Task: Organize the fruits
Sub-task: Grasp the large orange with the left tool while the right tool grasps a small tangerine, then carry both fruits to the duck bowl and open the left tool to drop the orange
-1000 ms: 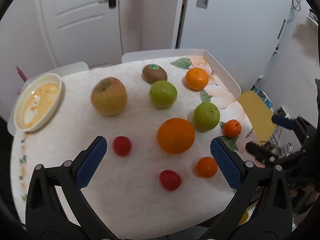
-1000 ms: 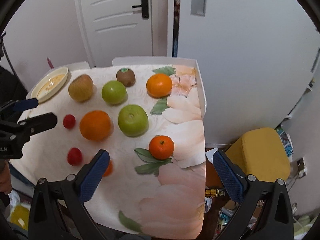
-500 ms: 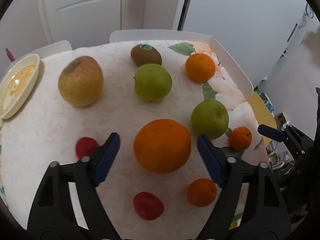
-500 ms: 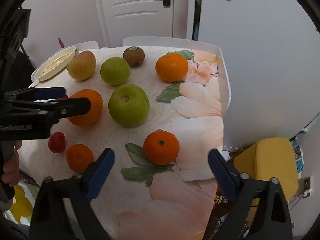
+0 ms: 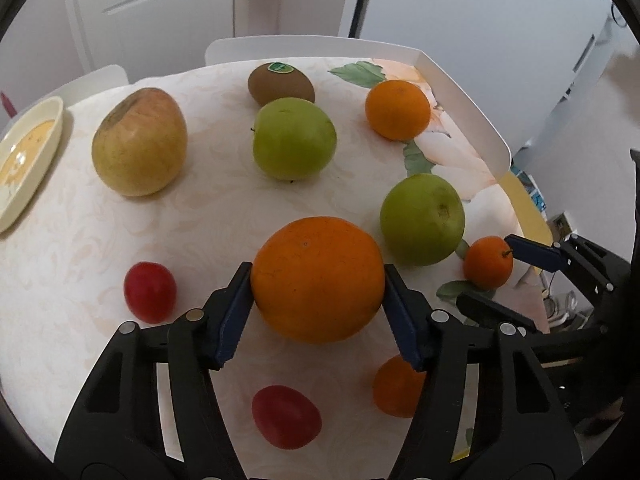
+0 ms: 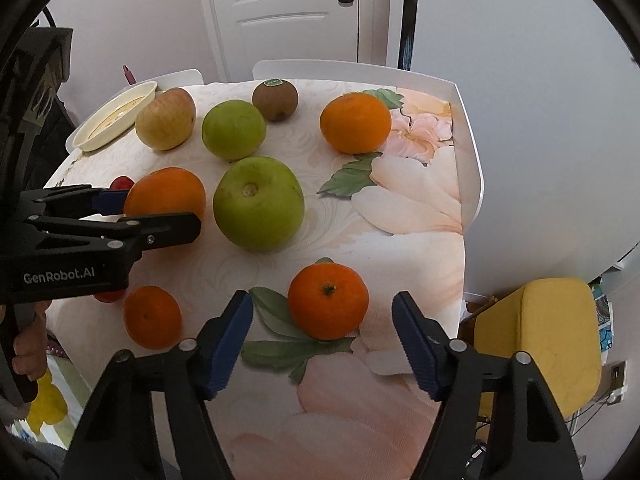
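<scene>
Fruits, left wrist view: a large orange (image 5: 318, 280) sits on the tablecloth (image 5: 80, 216) between the blue pads of the left gripper (image 5: 318, 312).
Left fingers: both pads press against the orange's sides, clamped on it.
Around it: a green apple (image 5: 422, 219) just to its right, a second green apple (image 5: 294, 138) behind, a kiwi (image 5: 281, 83) with a green sticker just beyond that one.
Far fruits: a yellow-red apple (image 5: 140, 147) at left, a medium orange (image 5: 397, 109) at the back right.
Small fruits: a red tomato (image 5: 150, 292) left of the gripper, another red tomato (image 5: 286, 416) and a small mandarin (image 5: 396, 388) nearer the camera.
Plate: a cream dish (image 5: 24, 160) at the table's left edge.
Right gripper seen from here: its fingers flank a stemmed mandarin (image 5: 488, 262).

Fruits, right wrist view: the stemmed mandarin (image 6: 328, 300) lies on a printed leaf, between the fingers of the right gripper (image 6: 322, 340).
Right fingers: apart, clear gaps on both sides of the mandarin.
Left gripper from here: its black fingers (image 6: 160, 228) hold the large orange (image 6: 166, 196) at the left side of the table.
Beyond the table: a yellow stool (image 6: 540, 340) to the right, a white door (image 6: 280, 12) behind.
</scene>
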A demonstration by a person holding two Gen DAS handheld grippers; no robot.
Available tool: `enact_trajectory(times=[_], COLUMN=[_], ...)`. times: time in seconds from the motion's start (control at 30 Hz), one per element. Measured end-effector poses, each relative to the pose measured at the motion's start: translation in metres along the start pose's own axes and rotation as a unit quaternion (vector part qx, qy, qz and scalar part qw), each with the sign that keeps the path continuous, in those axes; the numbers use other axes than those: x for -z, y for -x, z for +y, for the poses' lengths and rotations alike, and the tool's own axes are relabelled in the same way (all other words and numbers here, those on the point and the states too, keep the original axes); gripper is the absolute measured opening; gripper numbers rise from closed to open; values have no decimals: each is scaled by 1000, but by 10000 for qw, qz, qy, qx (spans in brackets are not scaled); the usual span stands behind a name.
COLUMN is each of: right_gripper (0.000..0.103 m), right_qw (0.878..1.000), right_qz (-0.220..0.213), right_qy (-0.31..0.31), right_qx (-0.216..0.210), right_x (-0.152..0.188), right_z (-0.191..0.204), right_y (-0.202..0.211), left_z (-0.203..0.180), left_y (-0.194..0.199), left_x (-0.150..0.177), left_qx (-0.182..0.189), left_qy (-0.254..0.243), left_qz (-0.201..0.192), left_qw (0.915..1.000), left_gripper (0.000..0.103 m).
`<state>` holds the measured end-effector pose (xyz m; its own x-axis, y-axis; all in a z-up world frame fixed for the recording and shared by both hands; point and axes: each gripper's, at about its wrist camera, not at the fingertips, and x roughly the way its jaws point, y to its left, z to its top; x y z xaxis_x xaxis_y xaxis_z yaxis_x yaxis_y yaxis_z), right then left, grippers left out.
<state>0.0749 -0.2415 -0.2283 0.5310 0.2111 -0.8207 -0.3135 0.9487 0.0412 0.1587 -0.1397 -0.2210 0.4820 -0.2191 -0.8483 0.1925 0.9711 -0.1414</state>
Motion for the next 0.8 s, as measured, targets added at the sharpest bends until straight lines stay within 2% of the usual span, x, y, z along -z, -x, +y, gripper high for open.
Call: enact_trajectory(times=[0.17, 0.37, 0.47, 0.53, 0.57, 0.6, 0.8], right_gripper=[59, 59, 52, 46, 38, 36, 36], right_qw=[10000, 10000, 10000, 10000, 9999, 9999, 10000], right_qz=[57, 69, 74, 90, 103, 105, 62], right_qy=[-3, -7, -7, 11, 23, 28, -4], right_qx=[-20, -20, -4, 25, 32, 58, -28], right_x=[0, -2, -4, -5, -6, -6, -15], right_z=[1, 0, 0, 0, -1, -1, -1], right_y=[-1, -2, -2, -2, -2, -2, 8], left_z=[-1, -3, -2, -2, -2, -3, -2], left_y=[2, 3, 5, 6, 7, 8, 19], left_x=[1, 3, 4, 4, 4, 3, 1], left_qx=[-52, -92, -119, -137, -142, -139, -117], left_qy=[-72, -158, -156, -164, -167, -160, -93], left_qz=[-25, -54, -118, -151, -175, -187, -322], left_qw=[10000, 9998, 9997, 9997, 9996, 9996, 9994], left_gripper=[66, 66, 66, 66, 66, 66, 66])
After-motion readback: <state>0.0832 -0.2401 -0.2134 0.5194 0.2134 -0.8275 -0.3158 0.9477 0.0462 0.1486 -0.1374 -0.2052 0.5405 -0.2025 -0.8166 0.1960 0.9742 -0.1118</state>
